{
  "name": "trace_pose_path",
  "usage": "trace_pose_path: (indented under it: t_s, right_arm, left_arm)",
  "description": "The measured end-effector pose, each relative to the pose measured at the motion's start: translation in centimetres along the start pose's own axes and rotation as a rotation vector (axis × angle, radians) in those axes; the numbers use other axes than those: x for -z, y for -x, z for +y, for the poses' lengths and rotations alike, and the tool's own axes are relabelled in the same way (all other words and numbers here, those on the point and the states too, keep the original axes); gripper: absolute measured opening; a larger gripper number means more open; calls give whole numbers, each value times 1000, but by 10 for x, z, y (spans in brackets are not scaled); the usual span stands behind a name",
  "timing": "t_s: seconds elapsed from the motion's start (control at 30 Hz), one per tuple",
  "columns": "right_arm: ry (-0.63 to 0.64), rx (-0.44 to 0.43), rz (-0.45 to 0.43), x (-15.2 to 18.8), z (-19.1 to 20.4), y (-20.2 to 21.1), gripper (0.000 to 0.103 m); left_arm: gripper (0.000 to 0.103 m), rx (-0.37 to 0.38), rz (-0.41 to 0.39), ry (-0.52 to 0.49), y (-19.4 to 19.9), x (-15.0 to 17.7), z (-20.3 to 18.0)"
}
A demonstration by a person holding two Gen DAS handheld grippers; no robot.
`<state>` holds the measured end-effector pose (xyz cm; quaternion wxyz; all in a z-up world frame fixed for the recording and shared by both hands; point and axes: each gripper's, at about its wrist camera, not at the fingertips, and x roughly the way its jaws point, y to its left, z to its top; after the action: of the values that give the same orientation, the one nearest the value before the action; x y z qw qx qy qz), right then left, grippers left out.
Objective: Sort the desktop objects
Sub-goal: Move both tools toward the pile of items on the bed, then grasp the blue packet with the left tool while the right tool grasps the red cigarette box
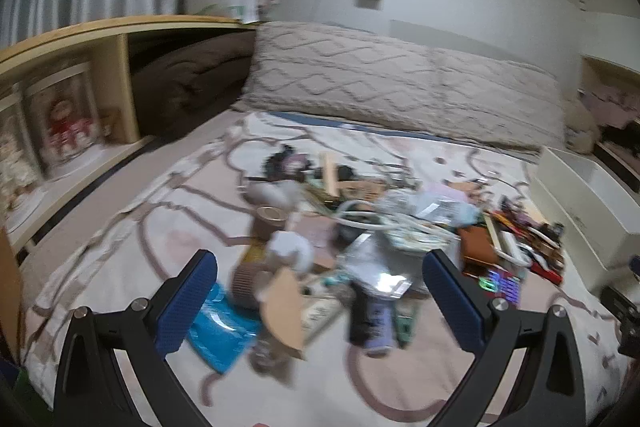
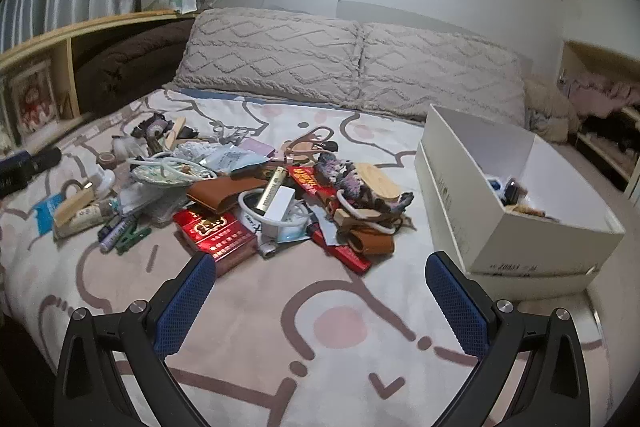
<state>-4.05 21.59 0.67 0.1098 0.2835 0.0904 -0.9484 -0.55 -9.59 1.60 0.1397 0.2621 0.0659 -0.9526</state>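
A heap of small desktop objects lies on the bed sheet (image 2: 256, 307): a red cigarette pack (image 2: 218, 233), a brown leather case (image 2: 218, 197), a gold tube (image 2: 272, 193), a white charger block (image 2: 280, 209), a wooden disc (image 2: 378, 181), batteries (image 2: 116, 231). My right gripper (image 2: 320, 291) is open and empty, just in front of the heap. My left gripper (image 1: 318, 291) is open and empty over the heap's left side, above a blue packet (image 1: 218, 327), a cardboard piece (image 1: 282, 307) and a silver foil packet (image 1: 376, 269). The left wrist view is blurred.
A white open box (image 2: 520, 227) holding a few small items stands on the bed at the right; it also shows in the left wrist view (image 1: 580, 203). Two knitted pillows (image 2: 352, 63) lie behind the heap. A wooden shelf (image 2: 68, 39) runs along the left side.
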Motion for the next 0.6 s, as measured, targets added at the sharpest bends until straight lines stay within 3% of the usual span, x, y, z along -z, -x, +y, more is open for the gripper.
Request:
trace_pose_path:
  t_s: [0.37,0.6]
  right_arm:
    - [97,-80,10,-18,17,-16,103]
    - [108,-246,41,-30,28,-35,103]
  left_arm:
    - [103,-80,103,142,-24,2,47]
    - [103,-68,165,205,-36,9,59]
